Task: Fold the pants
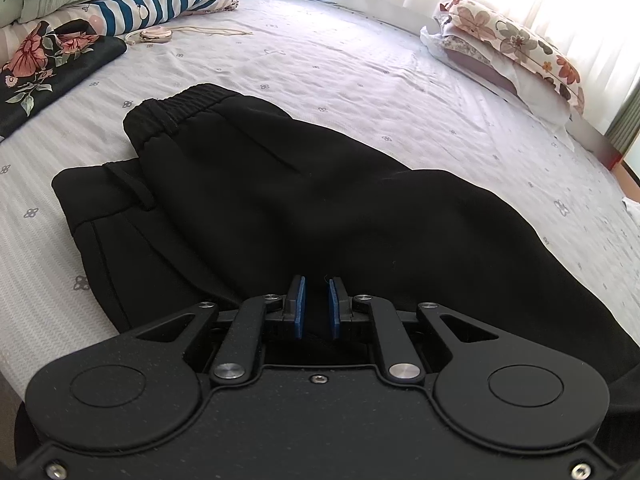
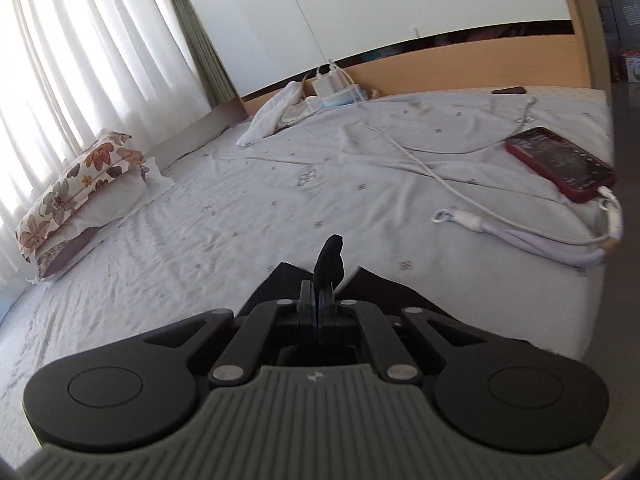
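Black pants [image 1: 248, 200] on the bed sheet [image 1: 360, 80], waistband far ahead-left of the left gripper [image 1: 317, 300], long axis running back beneath it; its jaws narrowly apart, grip uncertain. Right gripper [image 2: 320, 296] clamped on a black fabric fold, nearer the leg end.

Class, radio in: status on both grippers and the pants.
Right gripper shut on pants fabric. Left gripper slightly apart over pants, grip unclear. Phone and cable ahead on bed.

Left gripper [image 1: 317, 300] slightly parted, angled downward; right gripper [image 2: 320, 292] clamped tight.
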{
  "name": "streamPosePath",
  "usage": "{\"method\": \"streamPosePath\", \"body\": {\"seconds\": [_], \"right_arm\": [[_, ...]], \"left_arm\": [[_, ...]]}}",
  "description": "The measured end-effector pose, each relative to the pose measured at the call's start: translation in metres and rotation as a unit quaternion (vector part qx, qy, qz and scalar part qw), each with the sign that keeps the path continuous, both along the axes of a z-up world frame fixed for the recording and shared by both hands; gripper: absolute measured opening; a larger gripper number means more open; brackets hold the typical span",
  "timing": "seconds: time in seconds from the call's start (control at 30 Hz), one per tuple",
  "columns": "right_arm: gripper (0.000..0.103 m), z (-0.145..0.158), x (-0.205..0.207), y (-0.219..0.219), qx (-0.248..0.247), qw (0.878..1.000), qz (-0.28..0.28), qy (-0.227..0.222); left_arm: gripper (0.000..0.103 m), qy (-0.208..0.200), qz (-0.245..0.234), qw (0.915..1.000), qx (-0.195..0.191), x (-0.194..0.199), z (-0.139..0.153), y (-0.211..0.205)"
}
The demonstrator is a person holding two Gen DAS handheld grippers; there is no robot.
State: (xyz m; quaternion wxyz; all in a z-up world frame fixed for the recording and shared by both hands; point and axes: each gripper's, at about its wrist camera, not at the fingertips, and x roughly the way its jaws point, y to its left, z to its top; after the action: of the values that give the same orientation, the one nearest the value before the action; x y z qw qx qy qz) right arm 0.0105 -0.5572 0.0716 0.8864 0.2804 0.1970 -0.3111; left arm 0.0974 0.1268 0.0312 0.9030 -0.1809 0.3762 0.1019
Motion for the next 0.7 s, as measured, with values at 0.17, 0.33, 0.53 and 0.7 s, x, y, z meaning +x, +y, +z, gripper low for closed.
{"method": "streamPosePath", "body": {"seconds": [0.17, 0.33, 0.53, 0.7], "right_arm": [[0.003, -0.024, -0.035, 0.007, -0.030, 0.998, -0.019, 0.060], [0.003, -0.047, -0.054, 0.009, -0.016, 0.994, -0.040, 0.096], [0.003, -0.048, -0.066, 0.025, -0.058, 0.990, -0.046, 0.120], [0.027, -0.044, -0.065, 0.032, -0.100, 0.983, -0.055, 0.145]], "left_arm": [[0.018, 0.002, -0.009, 0.9999, 0.013, -0.002, 0.002, -0.007], [0.032, 0.005, -0.020, 0.9991, 0.036, -0.007, 0.006, -0.014], [0.048, 0.006, -0.020, 0.9981, 0.058, -0.018, 0.009, -0.010], [0.053, -0.004, -0.006, 0.9984, 0.057, -0.029, 0.014, 0.005]]}}
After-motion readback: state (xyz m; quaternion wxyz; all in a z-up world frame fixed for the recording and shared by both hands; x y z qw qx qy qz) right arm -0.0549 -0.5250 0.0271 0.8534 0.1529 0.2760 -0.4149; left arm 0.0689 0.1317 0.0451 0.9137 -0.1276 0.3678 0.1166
